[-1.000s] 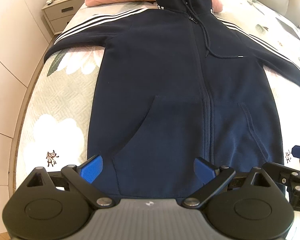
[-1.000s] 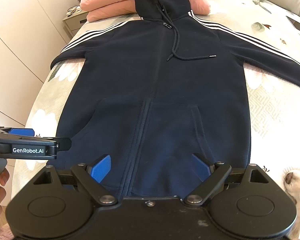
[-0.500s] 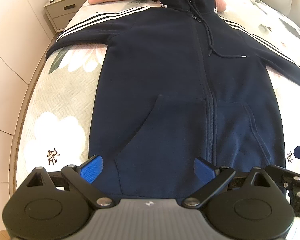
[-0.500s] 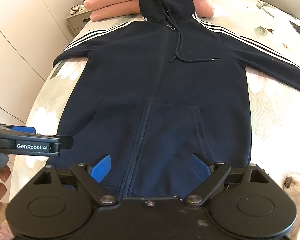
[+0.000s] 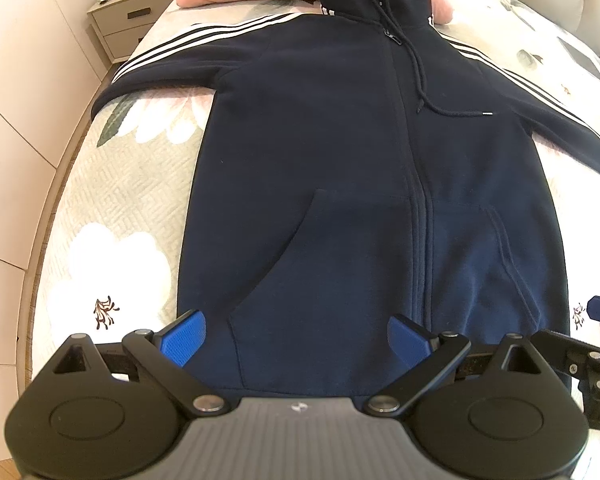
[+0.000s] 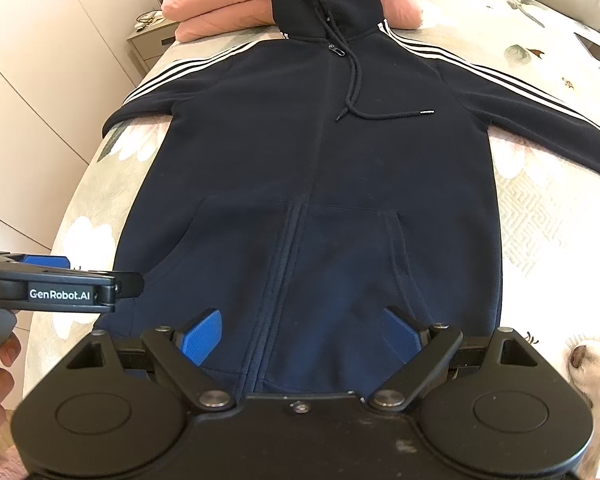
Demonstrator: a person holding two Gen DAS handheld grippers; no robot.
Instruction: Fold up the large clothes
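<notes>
Across the bed with its flowered cover, a navy hoodie lies flat, front up, sleeves spread, hood against pink pillows. Over its hem hang the left gripper and right gripper, side by side, both released with blue pads wide apart.

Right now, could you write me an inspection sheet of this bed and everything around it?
Surface: bed with floral quilt.
Job's things: navy hoodie laid flat, zipped, both sleeves spread, hood toward the pink pillows.
Clutter: a white dog by the hem; a dark flat item on the far side.
Grippers: left gripper and right gripper open above the hem, holding nothing.
Cables: only the hoodie's drawstring.
Surroundings: nightstand, pale cabinet doors.
</notes>
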